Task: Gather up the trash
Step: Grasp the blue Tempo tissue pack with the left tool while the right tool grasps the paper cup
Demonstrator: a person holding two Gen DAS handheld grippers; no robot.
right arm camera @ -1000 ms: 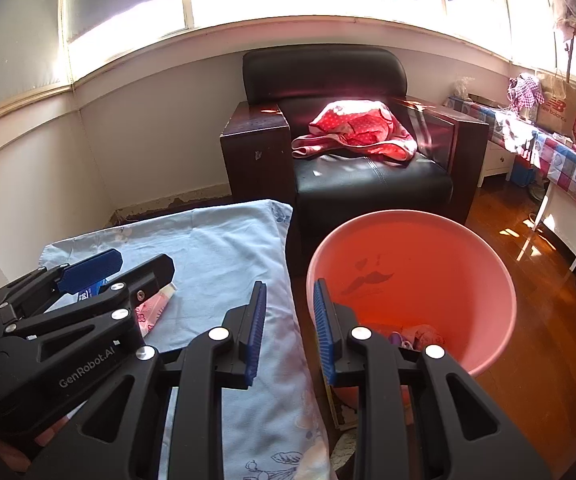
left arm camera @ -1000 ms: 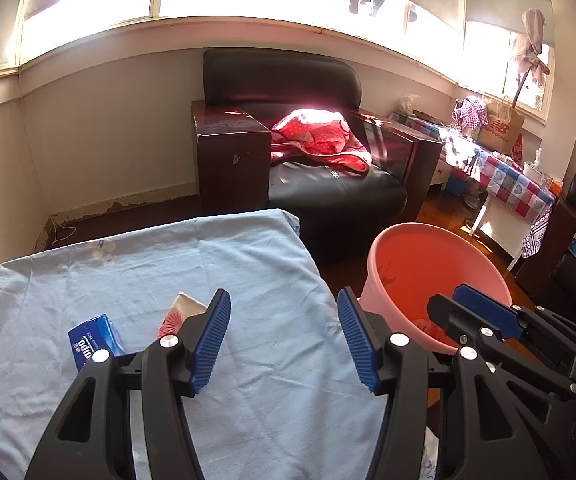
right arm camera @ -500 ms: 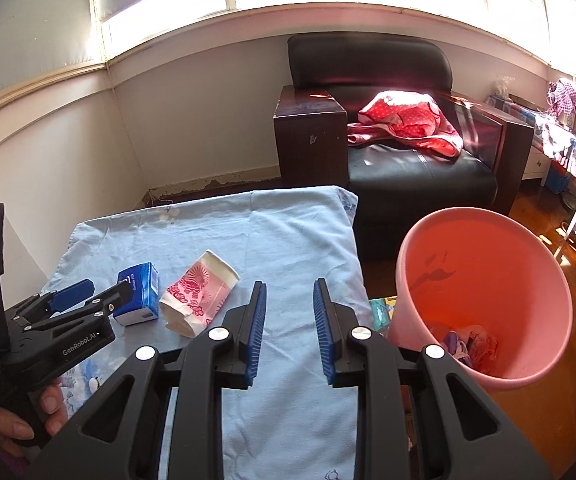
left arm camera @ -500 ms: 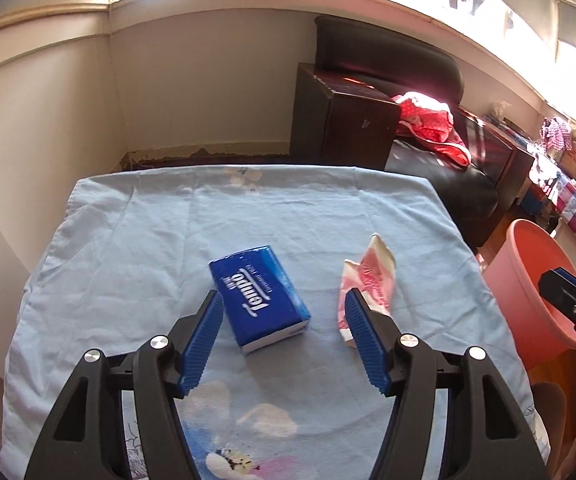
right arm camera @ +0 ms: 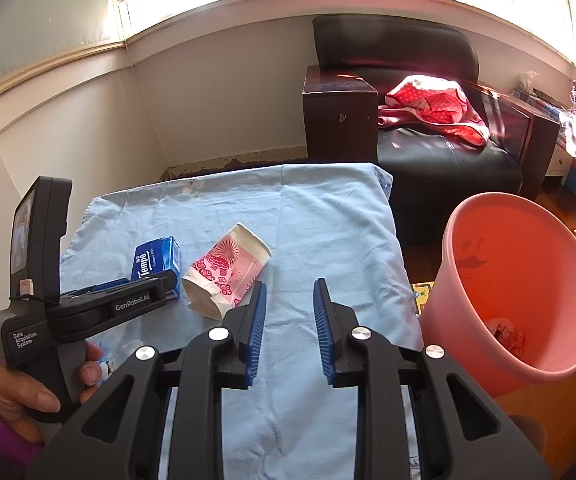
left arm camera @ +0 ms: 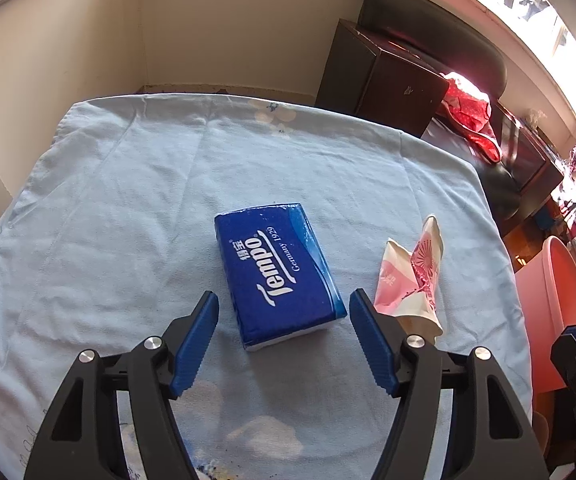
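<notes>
Across the middle of the left wrist view lies a blue tissue pack, flat on the pale blue cloth that covers the table. White lettering on its top reads "Tempo" and "Germany 1929", with two smaller characters too small to make out. The left gripper sits at the bottom centre of that frame with its blue ribbed fingers spread wide, one on either side of the pack's near end, not touching it and holding nothing.

Just right of the pack in the same view is a crushed paper cup, white with a pink and red flower and sunburst print, lying on its side with its open ends flattened and creased. In the right wrist view the cup lies centre-left on the cloth, beside the pack.

At lower left of the right wrist view a hand in a purple sleeve grips the left tool's handle, whose body reads "GenRobot.AI" and "Data Acquisition System".

The right gripper fills the bottom centre of its frame, its jaws partly apart with only cloth between them.

A pink plastic bucket stands at the right edge, beside the table, with some crumpled scraps at its bottom.
</notes>
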